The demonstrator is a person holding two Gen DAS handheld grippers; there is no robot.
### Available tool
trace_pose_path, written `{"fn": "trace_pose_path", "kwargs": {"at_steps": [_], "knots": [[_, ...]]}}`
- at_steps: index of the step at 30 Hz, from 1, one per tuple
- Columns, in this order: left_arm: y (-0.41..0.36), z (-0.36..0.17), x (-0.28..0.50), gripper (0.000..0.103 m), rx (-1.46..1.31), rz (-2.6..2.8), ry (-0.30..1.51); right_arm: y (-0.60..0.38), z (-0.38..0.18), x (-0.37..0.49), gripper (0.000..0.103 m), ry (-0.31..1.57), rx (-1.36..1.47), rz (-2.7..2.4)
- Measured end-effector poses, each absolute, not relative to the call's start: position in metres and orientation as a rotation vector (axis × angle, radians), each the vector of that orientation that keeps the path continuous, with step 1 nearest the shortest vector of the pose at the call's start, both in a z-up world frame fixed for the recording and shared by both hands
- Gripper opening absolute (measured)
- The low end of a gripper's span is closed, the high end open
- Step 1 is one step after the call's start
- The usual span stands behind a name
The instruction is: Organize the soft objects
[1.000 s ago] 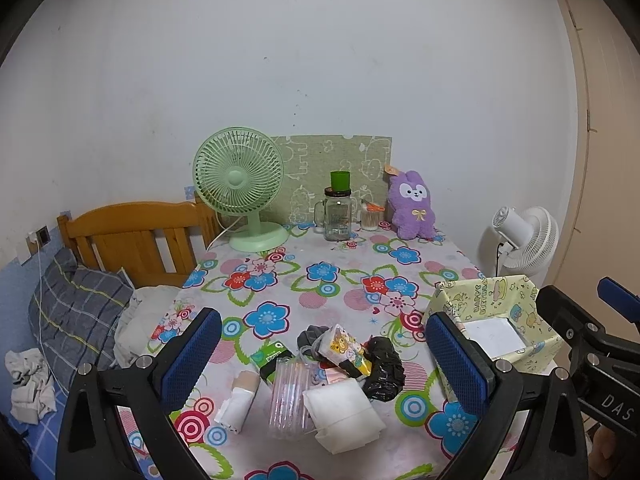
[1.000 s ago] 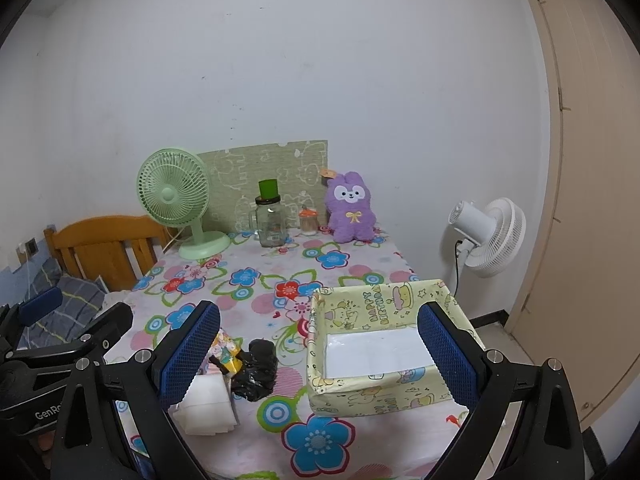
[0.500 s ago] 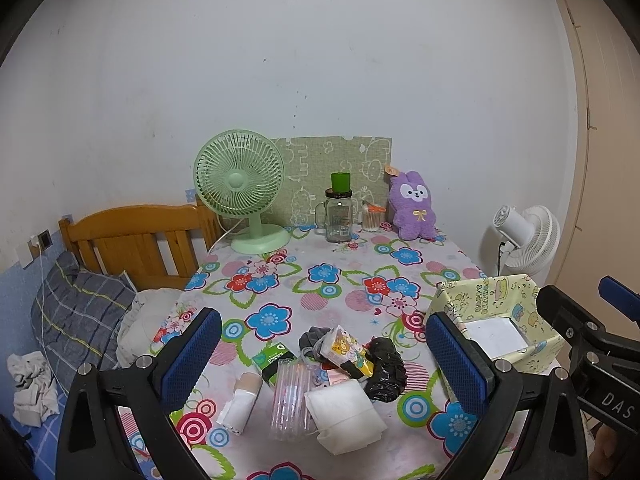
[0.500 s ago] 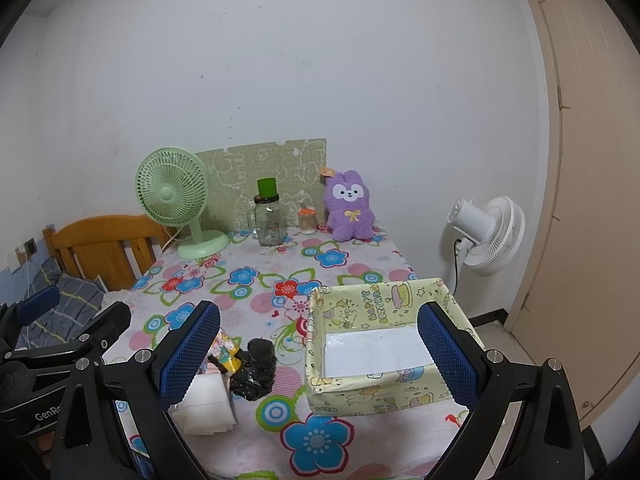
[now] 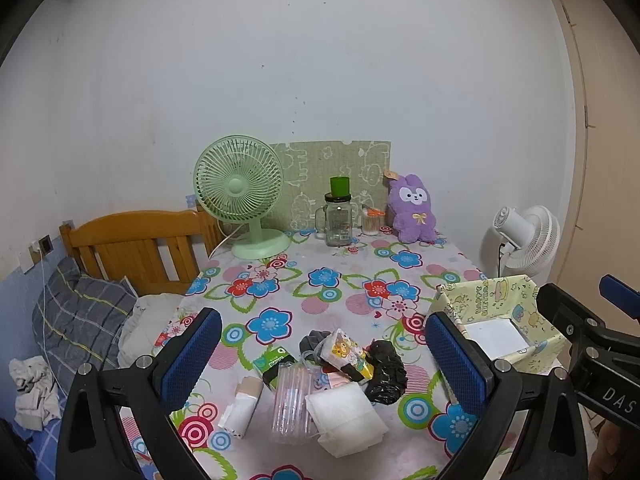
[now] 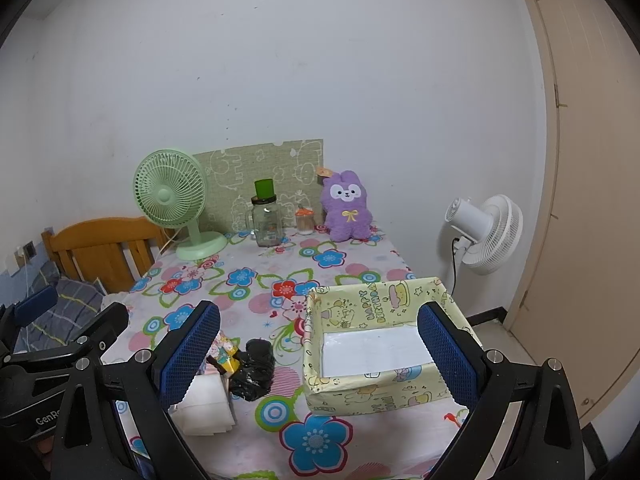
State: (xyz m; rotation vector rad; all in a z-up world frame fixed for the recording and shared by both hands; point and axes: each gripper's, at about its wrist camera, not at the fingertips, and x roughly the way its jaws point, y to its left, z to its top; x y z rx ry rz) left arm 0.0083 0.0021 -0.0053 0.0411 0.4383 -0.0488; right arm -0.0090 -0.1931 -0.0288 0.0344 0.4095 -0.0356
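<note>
The left gripper hovers over the near edge of the floral table, jaws spread wide and holding nothing. Between them lies the pile of soft things: a white pad, a black plastic bag, a cartoon tissue pack and a clear ribbed sleeve. The right gripper is likewise wide open and empty; the yellow birthday box sits between its jaws, toward the right one, with the black plastic bag just inside the left one.
</note>
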Motion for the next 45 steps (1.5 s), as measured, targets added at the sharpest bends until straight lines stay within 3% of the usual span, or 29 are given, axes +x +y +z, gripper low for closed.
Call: {"fn": "trace_pose_path", "kwargs": {"at_steps": [45], "knots": [[-0.0064, -0.0094, 0.0082, 0.099, 0.046, -0.049, 0.442, -0.1929, -0.0259, -0.0080, 0.100, 0.411, 0.041, -0.050]]}}
